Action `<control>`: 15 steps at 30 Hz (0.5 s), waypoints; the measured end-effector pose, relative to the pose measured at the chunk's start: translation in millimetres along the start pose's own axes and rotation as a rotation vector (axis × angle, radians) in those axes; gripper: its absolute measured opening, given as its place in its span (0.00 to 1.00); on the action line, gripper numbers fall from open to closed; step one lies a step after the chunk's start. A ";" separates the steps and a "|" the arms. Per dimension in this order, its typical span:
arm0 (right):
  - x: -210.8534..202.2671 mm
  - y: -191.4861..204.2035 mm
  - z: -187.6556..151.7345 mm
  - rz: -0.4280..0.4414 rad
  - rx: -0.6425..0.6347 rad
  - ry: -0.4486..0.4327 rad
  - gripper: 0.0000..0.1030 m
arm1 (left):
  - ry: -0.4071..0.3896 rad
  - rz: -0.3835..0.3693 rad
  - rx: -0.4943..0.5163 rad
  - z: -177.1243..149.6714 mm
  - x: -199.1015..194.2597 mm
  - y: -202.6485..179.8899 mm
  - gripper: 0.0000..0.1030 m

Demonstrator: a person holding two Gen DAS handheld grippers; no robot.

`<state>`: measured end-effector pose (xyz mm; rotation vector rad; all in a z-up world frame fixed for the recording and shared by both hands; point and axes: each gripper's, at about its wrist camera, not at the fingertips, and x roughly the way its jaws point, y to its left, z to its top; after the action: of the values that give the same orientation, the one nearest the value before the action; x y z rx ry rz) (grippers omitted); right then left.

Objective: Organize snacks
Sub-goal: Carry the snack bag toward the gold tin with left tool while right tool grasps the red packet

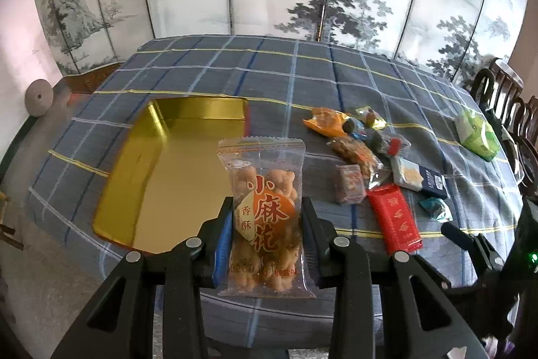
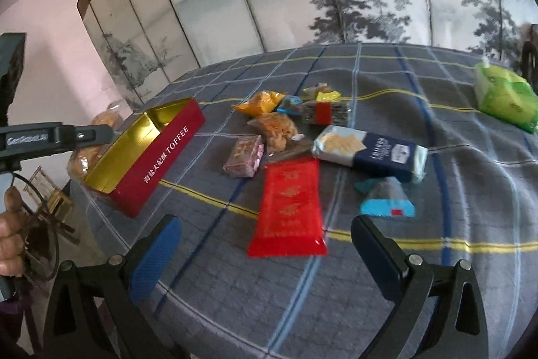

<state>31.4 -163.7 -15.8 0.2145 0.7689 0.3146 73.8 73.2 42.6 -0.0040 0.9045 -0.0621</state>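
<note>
Snacks, item one: clear plastic packet of small fried dough twists with orange lettering (image 1: 265,217), upright between the fingers of the left gripper (image 1: 267,234), which is clenched on the packet's lower half, off the cloth. Likely light, crinkly, slippery film; contents brittle, so a gentle hold across the filled body seems best, not the sealed ends.

Just beyond and left of that gripper: open gold-lined rectangular tin with red outer walls (image 1: 158,130), empty as far as seen.

Right gripper (image 2: 265,244): jaws wide apart, grasping nothing, above the checked grey-blue tablecloth (image 2: 437,275).

Directly ahead of it: flat red foil packet (image 2: 289,207), probably light and slick.

Farther on: navy-and-silver cracker pack (image 2: 370,147), small pinkish wrapped block (image 2: 243,157), loose heap of mixed wrapped snacks (image 2: 285,116).

Farthest right: green plastic bag (image 2: 504,96).
</note>
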 end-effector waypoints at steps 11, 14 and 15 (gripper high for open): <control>48.6 -2.9 21.8 -0.066 -0.031 0.133 1.00 | -0.003 0.029 -0.022 8.6 0.1 31.4 0.32; 59.4 -6.8 25.8 -0.079 -0.022 0.167 0.96 | -0.002 0.037 -0.029 10.8 1.9 38.8 0.32; 61.6 -6.5 27.2 -0.085 -0.026 0.173 0.95 | 0.000 0.039 -0.031 11.7 2.8 41.6 0.32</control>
<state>93.6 -149.9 -38.5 0.1309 0.9419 0.2645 86.8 114.2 46.3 -0.0155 0.9049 -0.0120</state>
